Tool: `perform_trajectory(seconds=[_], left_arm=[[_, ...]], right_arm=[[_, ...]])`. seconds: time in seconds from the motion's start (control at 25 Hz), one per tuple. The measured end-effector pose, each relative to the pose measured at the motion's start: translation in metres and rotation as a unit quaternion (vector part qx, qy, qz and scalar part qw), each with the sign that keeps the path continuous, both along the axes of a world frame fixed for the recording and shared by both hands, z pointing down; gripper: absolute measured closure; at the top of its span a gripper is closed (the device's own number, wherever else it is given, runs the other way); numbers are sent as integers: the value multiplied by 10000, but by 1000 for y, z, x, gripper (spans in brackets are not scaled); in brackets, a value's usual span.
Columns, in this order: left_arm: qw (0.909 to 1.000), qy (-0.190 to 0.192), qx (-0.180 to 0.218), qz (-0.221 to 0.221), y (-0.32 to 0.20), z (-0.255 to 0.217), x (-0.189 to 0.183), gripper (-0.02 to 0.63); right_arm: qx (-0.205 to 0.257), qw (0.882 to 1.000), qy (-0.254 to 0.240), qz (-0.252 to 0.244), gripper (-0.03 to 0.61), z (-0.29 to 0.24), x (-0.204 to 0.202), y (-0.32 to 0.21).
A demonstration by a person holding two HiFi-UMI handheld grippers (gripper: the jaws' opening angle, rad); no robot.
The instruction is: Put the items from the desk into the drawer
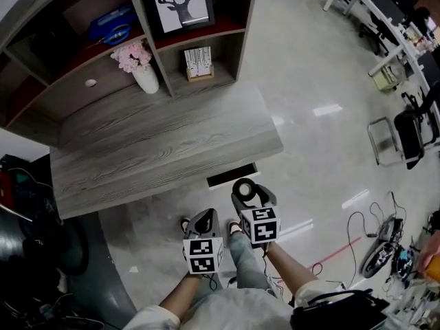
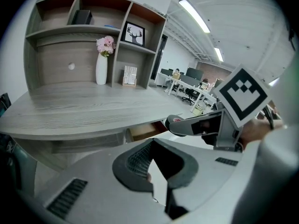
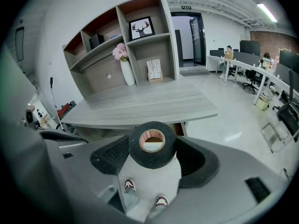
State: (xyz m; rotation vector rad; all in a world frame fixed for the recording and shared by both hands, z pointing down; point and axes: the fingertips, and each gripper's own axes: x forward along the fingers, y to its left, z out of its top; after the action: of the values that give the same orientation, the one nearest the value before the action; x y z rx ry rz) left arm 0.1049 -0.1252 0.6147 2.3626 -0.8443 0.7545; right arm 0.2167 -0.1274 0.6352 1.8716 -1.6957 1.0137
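One roll of black tape [image 3: 152, 143] is clamped in my right gripper [image 3: 153, 158]; the drawer [image 1: 232, 177], barely open, lies just ahead (left gripper [image 2: 158, 166] narrow, empty). I would widen it first.

A roll of black tape [image 3: 152, 159] is held upright between the jaws of the right gripper [image 3: 153, 149], with a pad pressed to each side. Beyond it a grey desk [image 3: 140, 104] is seen, backed by shelving [image 3: 161, 50] on which a white vase [image 3: 127, 73] and a framed deer picture [image 3: 141, 28] are set.
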Motion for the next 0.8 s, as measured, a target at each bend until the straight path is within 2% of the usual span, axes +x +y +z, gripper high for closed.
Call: perform_trajectory(seconds=[0.8], left_arm=[[9990, -126, -204, -366, -21, 41, -8, 606]], right_arm=[[-425, 9990, -96, -134, 273, 51, 10, -15]])
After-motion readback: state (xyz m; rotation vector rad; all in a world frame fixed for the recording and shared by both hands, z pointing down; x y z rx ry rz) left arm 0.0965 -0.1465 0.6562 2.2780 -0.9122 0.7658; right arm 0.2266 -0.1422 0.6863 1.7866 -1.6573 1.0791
